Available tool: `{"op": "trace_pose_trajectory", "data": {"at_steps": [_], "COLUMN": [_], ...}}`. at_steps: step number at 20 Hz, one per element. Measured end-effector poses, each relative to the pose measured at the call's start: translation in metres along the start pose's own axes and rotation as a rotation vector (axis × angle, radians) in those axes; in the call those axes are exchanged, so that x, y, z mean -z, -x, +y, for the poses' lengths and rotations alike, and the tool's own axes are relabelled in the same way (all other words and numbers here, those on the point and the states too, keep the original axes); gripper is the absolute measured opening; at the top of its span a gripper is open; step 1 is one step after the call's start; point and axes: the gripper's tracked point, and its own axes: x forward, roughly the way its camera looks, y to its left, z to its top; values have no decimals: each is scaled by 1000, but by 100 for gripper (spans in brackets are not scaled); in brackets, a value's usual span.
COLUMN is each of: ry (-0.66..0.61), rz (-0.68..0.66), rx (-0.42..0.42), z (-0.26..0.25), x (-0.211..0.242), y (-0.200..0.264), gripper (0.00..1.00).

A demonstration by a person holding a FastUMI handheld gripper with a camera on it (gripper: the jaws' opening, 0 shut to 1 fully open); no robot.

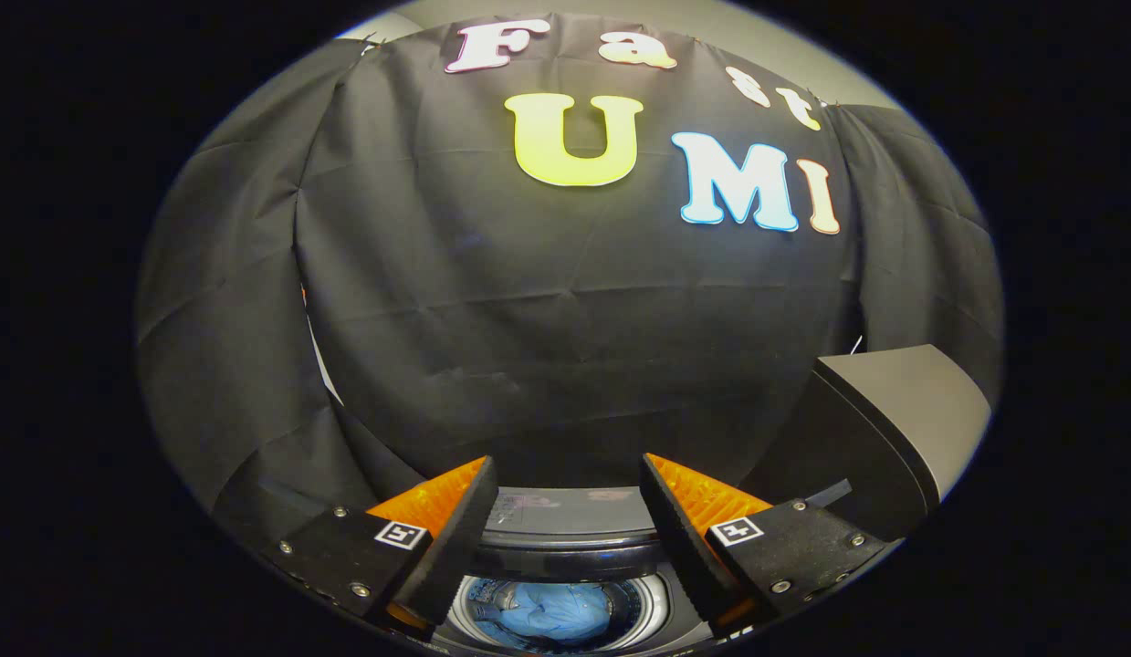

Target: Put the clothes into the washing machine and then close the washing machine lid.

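Gripper view: the gripper [565, 538] hangs above a top-loading washing machine [565, 547], its jaws spread wide and holding nothing. Below and between the 2 fingers [451, 538] the round drum opens, and the blue clothes [551, 613] lie bunched at its bottom, so the loading part of the task looks done. To the right, beyond the right finger, the washing machine lid [880, 429] stands raised and tilted, a grey slab with a dark inner face.

The step in hand appears to be closing that lid. To do it well, I would carry the gripper right and up toward the lid's free top edge, set 1 finger or both behind it, and draw it forward and down in an arc around its hinge, letting it settle rather than drop. The jaws need not clamp; a push should serve.

The hinge is hidden behind the right finger. The near rim of the drum is cut off, and the control panel markings beyond the drum are too faint to make out.
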Motion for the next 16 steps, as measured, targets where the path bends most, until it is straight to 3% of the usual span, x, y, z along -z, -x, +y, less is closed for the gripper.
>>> {"op": "trace_pose_trajectory", "data": {"at_steps": [9,16], "ry": [1,27], "rz": [-20,30], "rx": [-13,-46], "z": [1,19], "x": [23,85], "y": [22,52], "gripper": [96,96]}}
